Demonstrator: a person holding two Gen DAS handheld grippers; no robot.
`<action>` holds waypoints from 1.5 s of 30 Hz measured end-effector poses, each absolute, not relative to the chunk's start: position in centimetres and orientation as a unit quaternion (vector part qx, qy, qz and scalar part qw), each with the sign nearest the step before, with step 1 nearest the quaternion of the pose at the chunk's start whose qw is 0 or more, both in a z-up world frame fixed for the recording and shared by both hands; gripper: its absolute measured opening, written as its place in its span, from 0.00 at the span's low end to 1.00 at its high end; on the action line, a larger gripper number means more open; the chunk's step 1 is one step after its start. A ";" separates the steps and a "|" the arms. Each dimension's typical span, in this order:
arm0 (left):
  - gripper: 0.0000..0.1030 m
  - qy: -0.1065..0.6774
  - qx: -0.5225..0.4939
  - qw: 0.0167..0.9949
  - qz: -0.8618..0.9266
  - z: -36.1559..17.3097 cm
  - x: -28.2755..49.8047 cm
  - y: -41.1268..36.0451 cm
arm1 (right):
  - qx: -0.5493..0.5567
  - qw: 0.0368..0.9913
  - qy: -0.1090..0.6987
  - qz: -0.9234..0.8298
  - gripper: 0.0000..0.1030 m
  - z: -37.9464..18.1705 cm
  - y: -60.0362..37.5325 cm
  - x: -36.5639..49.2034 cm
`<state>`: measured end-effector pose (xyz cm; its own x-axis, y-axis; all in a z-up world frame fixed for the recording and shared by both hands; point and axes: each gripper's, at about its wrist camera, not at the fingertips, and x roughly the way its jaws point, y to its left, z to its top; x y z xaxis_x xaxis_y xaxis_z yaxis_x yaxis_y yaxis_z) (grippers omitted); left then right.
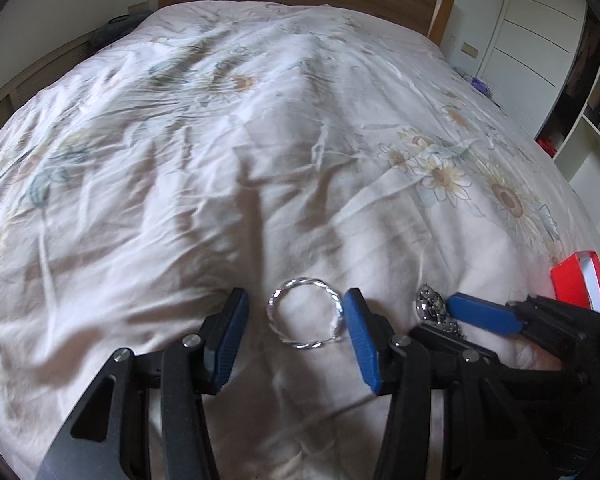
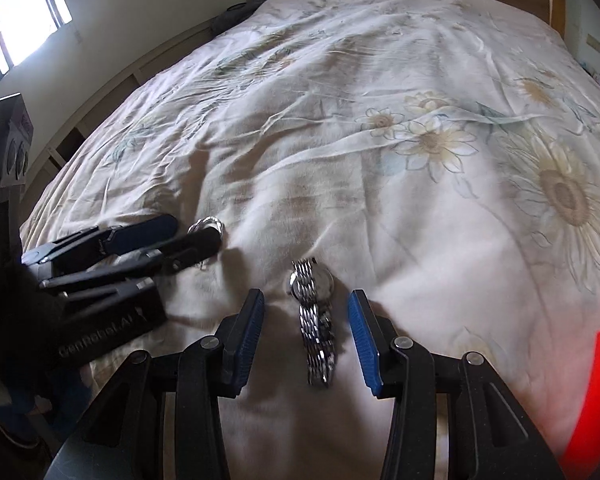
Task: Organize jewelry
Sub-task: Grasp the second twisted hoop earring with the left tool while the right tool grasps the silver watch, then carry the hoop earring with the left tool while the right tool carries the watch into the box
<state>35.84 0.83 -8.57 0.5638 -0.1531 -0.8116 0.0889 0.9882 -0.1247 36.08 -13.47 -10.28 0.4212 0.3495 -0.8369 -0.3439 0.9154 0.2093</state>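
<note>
Item one: twisted silver bangle point(image 1: 305, 313), lying flat on the floral bedspread point(image 1: 260, 140), framed between the blue pads of the left gripper point(image 1: 296, 320), whose jaws are spread wide and hold nothing; the bangle's right edge is touching or very nearly touching the right-hand pad. Item two: steel-link watch point(image 2: 314, 312), laid lengthwise on the same bedspread between the pads of the right gripper point(image 2: 306, 320), jaws likewise wide apart and empty, a clear gap left on each side. Item three: red box point(image 1: 578, 280), near the watch at the bed's right edge, judged the likely destination. Handling note: each piece is best centred before closure; the bangle is probably best gripped across its rim, the watch at the case rather than the loose links. Soft bedding is likely to yield, so pads are to be lowered gently and closed slowly.
</note>
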 end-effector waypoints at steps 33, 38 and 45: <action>0.37 0.418 -0.008 0.902 -0.107 -0.2 26.4 -5.4 | 0.086 0.885 0.431 0.155 0.24 -0.7 -24.9 25.2; 0.37 0.416 -0.001 0.897 -0.150 1.4 24.5 -10.6 | 0.107 0.893 0.425 0.105 0.24 -0.1 -31.4 22.1; 0.37 0.426 0.023 0.877 -0.220 1.2 23.4 -20.0 | 0.116 0.894 0.429 0.055 0.24 -1.0 -38.5 21.4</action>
<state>23.39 -19.99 1.24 0.5410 -0.3662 -0.7571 0.4050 0.9024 -0.1471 21.45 -38.54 -1.04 0.6255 0.1979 -0.7547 0.0010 0.9671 0.2545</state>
